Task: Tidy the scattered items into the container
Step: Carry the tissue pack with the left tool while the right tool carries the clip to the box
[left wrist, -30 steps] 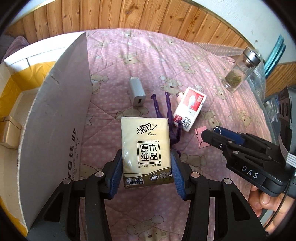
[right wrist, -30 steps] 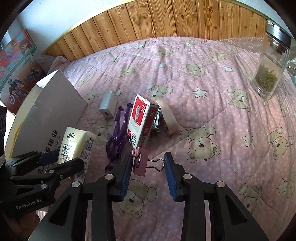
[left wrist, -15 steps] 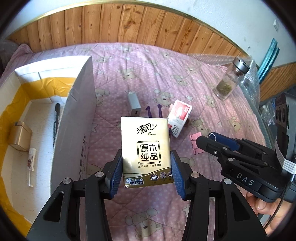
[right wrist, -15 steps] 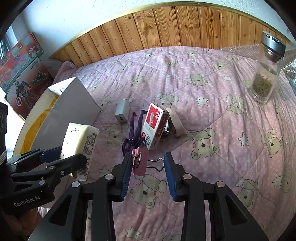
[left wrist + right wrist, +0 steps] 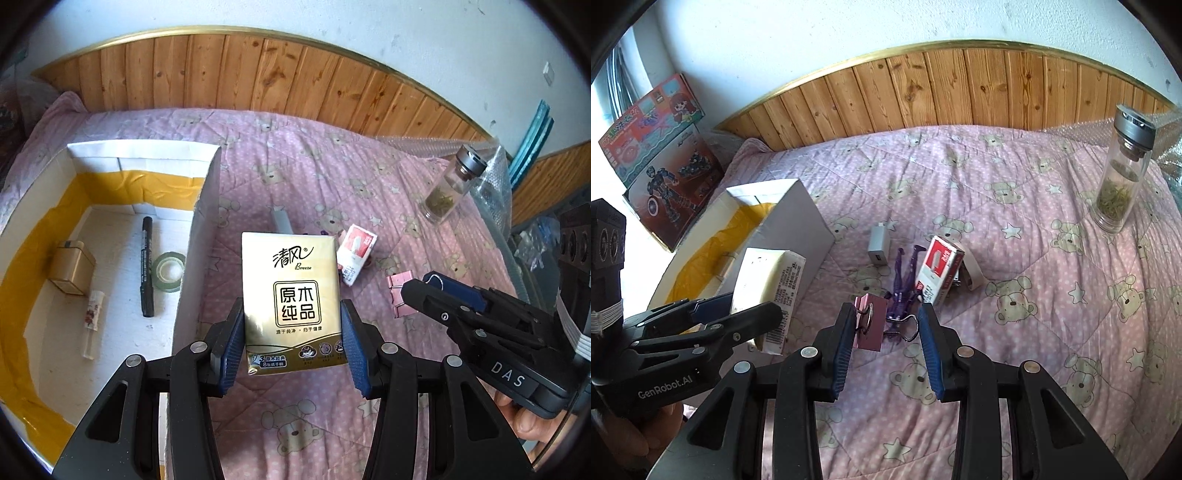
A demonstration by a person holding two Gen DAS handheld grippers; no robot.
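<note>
1. The left gripper (image 5: 291, 341) is clamped on a tissue pack (image 5: 291, 295), pads pressing its two long sides. The pack's long axis runs along the fingers, printed face toward the camera, top end pointing away. It hangs above the quilt (image 5: 332, 177), just beside the box (image 5: 199, 236) wall.
2. The right gripper (image 5: 886, 338) is clamped on a pink binder clip (image 5: 870, 323); the clip body lies against the left pad, its wire handles reaching to the right pad. The clip is in the air above the quilt.
3. The box, white cardboard lined with yellow tape, holds a black marker (image 5: 147, 266), a tape roll (image 5: 168, 271), a small gold tin (image 5: 72, 266) and a clear tube (image 5: 91, 323).
4. On the quilted pink bear-print fabric lie a white charger (image 5: 879, 246), a purple figure (image 5: 903, 286) and a red-and-white staple box (image 5: 936, 271).
5. A glass bottle (image 5: 1123, 173) with a metal cap stands upright, well apart.
</note>
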